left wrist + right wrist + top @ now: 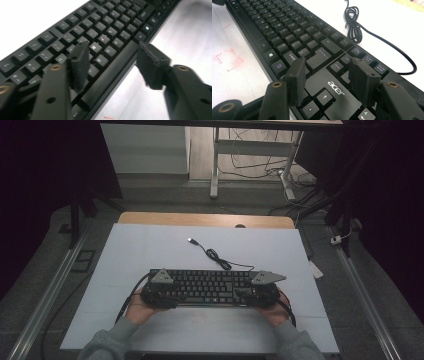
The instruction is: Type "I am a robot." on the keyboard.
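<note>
Black keyboard (207,286) on white table, both tools parted above it

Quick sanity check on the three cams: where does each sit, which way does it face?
High view: above the person's side, looking forward and down at the white table; both sleeves, hands and tongs flank the keyboard.
Left gripper view: rides the left tongs, looking along the keyboard's front edge; both black jaws show, apart.
Right gripper view: rides the right tongs, facing the keyboard's arrow-key end and cable.
Shared: all three see the keyboard; high and right gripper views share the cable.
</note>
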Tool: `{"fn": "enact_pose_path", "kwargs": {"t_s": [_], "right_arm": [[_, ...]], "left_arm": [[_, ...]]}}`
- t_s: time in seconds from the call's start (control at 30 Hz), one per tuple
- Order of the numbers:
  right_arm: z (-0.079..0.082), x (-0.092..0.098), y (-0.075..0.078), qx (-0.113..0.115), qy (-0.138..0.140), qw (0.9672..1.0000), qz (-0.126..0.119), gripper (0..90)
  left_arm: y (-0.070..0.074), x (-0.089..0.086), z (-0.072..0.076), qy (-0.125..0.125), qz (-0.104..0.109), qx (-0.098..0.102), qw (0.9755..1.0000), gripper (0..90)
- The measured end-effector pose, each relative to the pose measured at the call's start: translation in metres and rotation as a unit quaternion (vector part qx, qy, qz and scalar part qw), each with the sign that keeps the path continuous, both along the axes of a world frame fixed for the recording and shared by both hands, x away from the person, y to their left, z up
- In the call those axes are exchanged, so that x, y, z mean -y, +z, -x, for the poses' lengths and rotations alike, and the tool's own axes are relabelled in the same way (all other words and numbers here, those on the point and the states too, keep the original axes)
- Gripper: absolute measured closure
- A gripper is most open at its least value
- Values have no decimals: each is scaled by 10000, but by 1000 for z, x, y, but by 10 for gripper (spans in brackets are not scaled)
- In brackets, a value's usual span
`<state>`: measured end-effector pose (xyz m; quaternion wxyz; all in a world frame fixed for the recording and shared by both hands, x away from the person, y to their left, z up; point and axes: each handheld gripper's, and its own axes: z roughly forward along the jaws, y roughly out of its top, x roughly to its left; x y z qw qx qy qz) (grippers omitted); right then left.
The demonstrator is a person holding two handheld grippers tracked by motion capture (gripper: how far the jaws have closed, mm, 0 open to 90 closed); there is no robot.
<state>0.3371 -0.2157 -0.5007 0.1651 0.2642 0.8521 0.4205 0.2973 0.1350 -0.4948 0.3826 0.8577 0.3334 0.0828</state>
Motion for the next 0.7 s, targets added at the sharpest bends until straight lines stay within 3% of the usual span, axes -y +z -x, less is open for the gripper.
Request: {"fn": "enact_pose_path", "kwargs": {"t_s": [0.2, 0.3, 0.7], "right_arm": [[0, 0, 0, 8, 5, 10000, 15, 482], [0, -1, 0, 8, 8, 10000, 21, 482], [0, -1, -1, 2, 25, 10000, 34, 482]], "left_arm": [[-5, 5, 1, -133, -199, -21, 9997, 778], [-8, 5, 0, -132, -260, -29, 9996, 867], [-17, 9, -3, -133, -428, -77, 9990, 887]]}}
